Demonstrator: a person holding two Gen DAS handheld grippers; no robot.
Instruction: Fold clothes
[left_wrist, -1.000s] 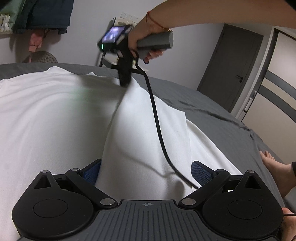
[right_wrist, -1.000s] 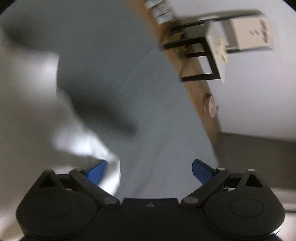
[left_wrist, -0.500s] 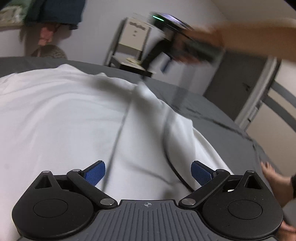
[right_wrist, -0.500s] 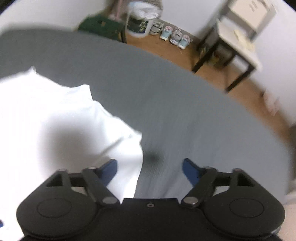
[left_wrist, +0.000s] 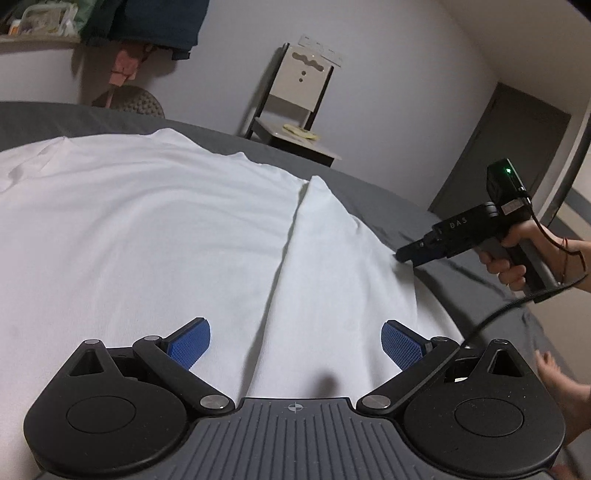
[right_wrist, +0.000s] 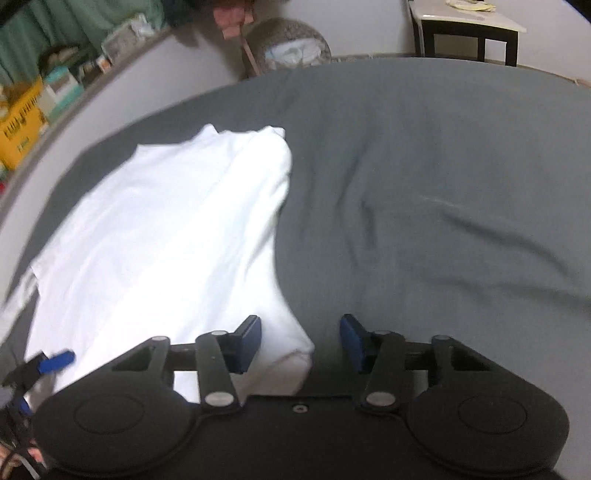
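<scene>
A white garment (left_wrist: 155, 236) lies spread on the grey bed (left_wrist: 399, 206), its right side folded inward along a long crease (left_wrist: 288, 254). My left gripper (left_wrist: 295, 347) hovers open just above the near end of that fold, nothing between its blue pads. In the left wrist view my right gripper (left_wrist: 400, 254), held by a hand, has its tip at the garment's right edge. From the right wrist view, the right gripper (right_wrist: 301, 341) stands open over the folded edge of the white garment (right_wrist: 166, 236), with a corner of cloth (right_wrist: 291, 365) lying between the pads.
A chair (left_wrist: 295, 107) stands beyond the bed's far edge, and a dark door (left_wrist: 517, 158) is at the right. A bare foot (left_wrist: 561, 387) shows by the bed's right side. Cluttered shelves (right_wrist: 33, 107) run along the left wall. Bare grey sheet (right_wrist: 443, 192) lies right of the garment.
The right gripper has let go of the folded flap at the far end, swung out and down to the garment's right edge. The flap now lies flat. My left gripper stayed open.
</scene>
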